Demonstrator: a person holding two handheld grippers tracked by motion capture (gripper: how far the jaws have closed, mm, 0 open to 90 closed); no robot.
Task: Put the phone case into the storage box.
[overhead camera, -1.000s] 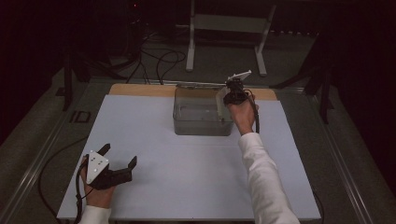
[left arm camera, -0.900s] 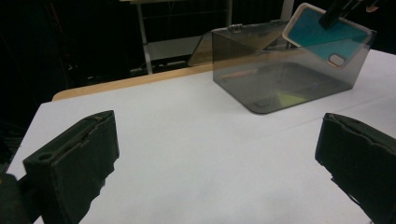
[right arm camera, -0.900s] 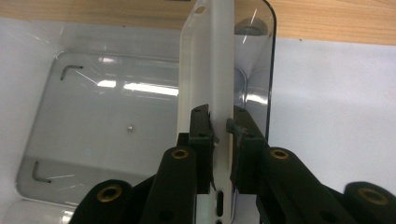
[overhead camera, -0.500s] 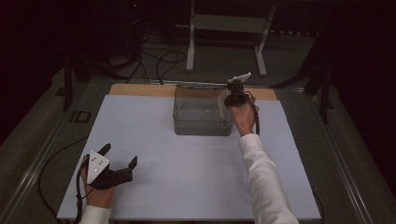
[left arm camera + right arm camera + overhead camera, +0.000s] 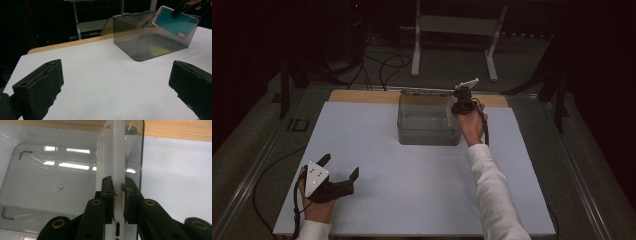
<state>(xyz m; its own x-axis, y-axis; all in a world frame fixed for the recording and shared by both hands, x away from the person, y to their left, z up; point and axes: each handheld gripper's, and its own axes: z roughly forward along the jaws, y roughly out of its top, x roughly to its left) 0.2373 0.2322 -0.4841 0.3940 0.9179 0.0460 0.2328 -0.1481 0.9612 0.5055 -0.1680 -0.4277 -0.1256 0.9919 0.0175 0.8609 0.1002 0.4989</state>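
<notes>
Phone case [image 5: 111, 155], white rim, teal inside face (teal seen in the left gripper view [image 5: 175, 22]): held edge-on over the right end of the smoky clear plastic box [image 5: 428, 120], tilted, lower part inside the box. Right gripper [image 5: 118, 188] fingers clenched on the case's rim; the case's lower end is cut off below them. Box sits at the worktop's [image 5: 412, 190] far edge; its contents hard to make out. Left gripper [image 5: 340, 168] rests near the front left, fingers spread, grasping nothing.
</notes>
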